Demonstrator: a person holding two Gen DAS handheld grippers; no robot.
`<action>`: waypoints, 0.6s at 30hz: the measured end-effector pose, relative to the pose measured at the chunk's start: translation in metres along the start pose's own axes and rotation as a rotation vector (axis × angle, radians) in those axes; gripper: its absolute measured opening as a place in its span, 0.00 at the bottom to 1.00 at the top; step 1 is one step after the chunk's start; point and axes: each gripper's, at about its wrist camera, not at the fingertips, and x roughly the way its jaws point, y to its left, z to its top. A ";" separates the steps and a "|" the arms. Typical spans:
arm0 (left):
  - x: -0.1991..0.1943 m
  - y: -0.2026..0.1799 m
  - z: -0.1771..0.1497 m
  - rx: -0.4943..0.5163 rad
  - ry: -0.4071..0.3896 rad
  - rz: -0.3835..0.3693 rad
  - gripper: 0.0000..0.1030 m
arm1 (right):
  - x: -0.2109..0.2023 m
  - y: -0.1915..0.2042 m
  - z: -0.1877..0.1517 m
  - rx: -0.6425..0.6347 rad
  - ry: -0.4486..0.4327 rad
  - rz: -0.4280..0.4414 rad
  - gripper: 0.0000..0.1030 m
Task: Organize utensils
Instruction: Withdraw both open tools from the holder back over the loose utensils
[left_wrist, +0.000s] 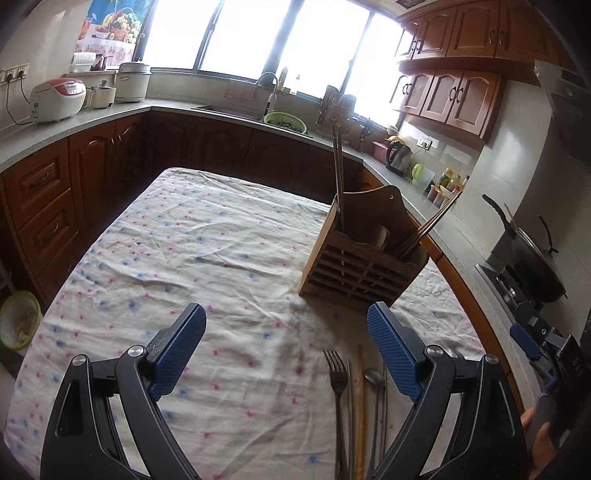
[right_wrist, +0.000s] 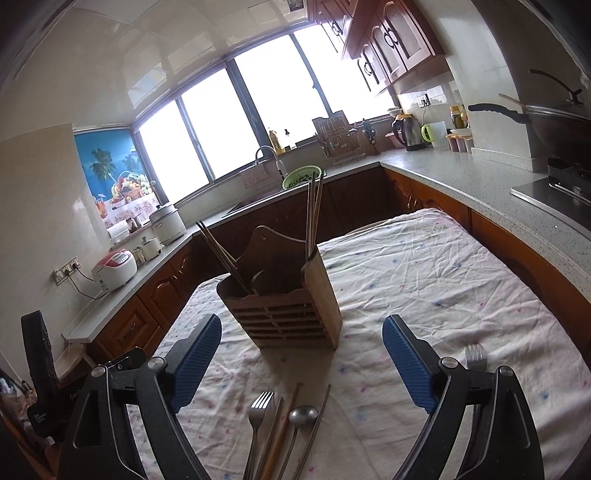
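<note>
Since both the left gripper and right gripper gape empty, the thin, slippery fork near the table's edge probably wants a mid-handle pinch.

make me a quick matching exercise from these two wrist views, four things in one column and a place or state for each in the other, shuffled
Things:
1. wooden holder
2. spoon
3. kettle
4. left gripper

Places or states:
A. on the counter, beside the wall socket
B. lying flat on the cloth, beside a fork
C. jaws wide apart, nothing between them
D. standing upright on the table, chopsticks sticking out

Pairs: 1-D, 2-B, 3-A, 4-C
</note>
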 end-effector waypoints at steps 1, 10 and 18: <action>-0.003 0.001 -0.003 -0.002 0.002 0.001 0.89 | -0.002 0.000 -0.004 0.001 0.005 0.000 0.88; -0.017 0.007 -0.028 -0.008 0.026 -0.003 0.89 | -0.023 -0.003 -0.029 0.000 0.016 -0.004 0.88; -0.011 0.002 -0.049 0.015 0.082 -0.007 0.89 | -0.024 -0.005 -0.048 -0.012 0.049 -0.014 0.88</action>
